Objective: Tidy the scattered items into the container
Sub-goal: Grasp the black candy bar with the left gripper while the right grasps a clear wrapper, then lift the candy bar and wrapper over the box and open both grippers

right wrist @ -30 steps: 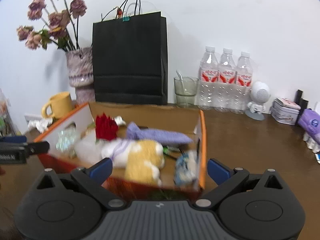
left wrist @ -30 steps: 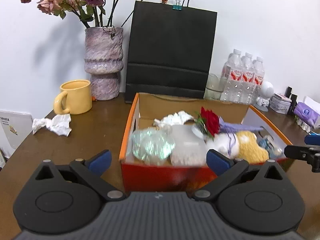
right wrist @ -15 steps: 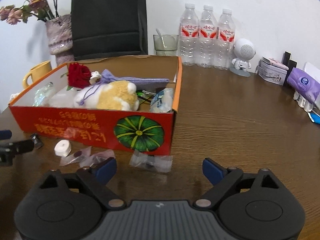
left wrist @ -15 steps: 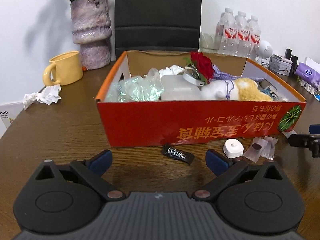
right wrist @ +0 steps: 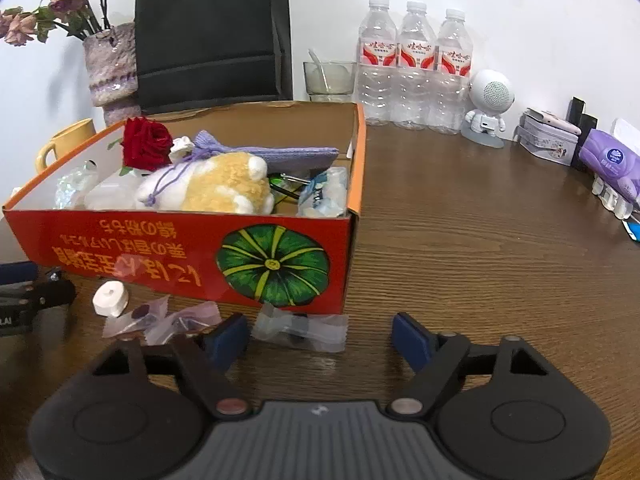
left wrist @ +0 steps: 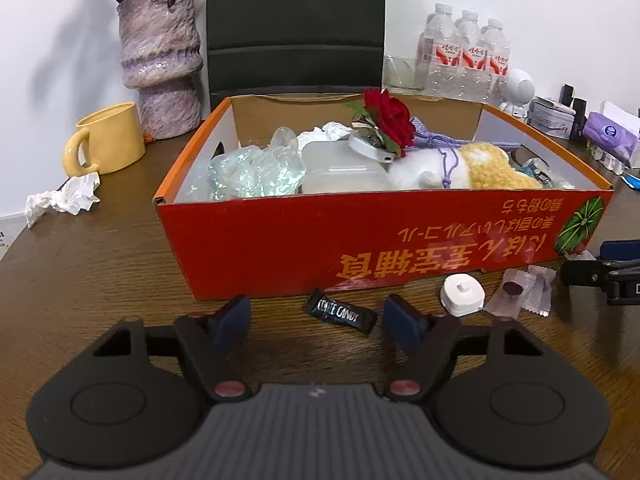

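Observation:
The red and orange cardboard box holds a red rose, a plush toy, a purple pouch and plastic wrap. In front of it on the table lie a black coffee candy, a white round cap and clear candy wrappers. Another clear wrapped candy lies by the box corner. My left gripper is open and empty, its fingers either side of the black candy. My right gripper is open and empty just before the clear candy.
A yellow mug, a crumpled tissue, a purple vase and a black paper bag stand left and behind the box. Water bottles, a glass, a small white speaker and purple packs stand at right.
Both grippers have drawn back and lowered from over the box to the table in front of it. The loose items before the box came into view and are now closer.

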`<state>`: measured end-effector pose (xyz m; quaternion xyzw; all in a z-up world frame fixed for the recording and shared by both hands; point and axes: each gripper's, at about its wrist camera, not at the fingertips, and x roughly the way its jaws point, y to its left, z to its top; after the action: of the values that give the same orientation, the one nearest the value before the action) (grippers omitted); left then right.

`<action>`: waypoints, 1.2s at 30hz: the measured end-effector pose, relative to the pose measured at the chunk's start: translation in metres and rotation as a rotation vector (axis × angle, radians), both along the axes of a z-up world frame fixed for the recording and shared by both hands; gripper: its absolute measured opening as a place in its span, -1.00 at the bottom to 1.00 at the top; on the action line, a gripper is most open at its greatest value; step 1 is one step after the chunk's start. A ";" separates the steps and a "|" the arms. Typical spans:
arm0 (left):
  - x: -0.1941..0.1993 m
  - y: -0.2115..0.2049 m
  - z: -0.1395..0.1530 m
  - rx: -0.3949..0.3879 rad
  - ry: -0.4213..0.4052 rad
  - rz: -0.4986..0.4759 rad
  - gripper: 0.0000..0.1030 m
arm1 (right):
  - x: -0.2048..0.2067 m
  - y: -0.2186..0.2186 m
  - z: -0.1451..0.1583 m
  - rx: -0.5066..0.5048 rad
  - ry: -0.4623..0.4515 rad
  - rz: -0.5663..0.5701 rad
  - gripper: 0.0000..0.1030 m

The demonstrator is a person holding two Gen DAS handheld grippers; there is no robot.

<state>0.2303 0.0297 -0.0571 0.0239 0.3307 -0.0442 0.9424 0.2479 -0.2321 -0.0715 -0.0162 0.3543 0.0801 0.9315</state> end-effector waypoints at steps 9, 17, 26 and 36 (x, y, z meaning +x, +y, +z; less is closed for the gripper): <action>-0.009 0.002 0.003 -0.021 -0.024 -0.028 -0.53 | -0.010 -0.003 0.005 0.034 -0.033 0.019 -0.46; -0.013 0.002 0.003 -0.020 -0.034 -0.030 -0.55 | -0.019 -0.004 0.009 0.050 -0.061 0.036 -0.68; -0.020 0.003 0.006 -0.032 -0.053 -0.035 -0.55 | -0.027 -0.002 0.013 0.055 -0.085 0.055 -0.78; -0.043 0.006 0.014 -0.073 -0.092 -0.035 -0.55 | -0.048 -0.002 0.022 0.087 -0.120 0.077 -0.88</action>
<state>0.1869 0.0359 -0.0436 -0.0025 0.2848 -0.0715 0.9559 0.1995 -0.2338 -0.0494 0.0057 0.2932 0.1300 0.9472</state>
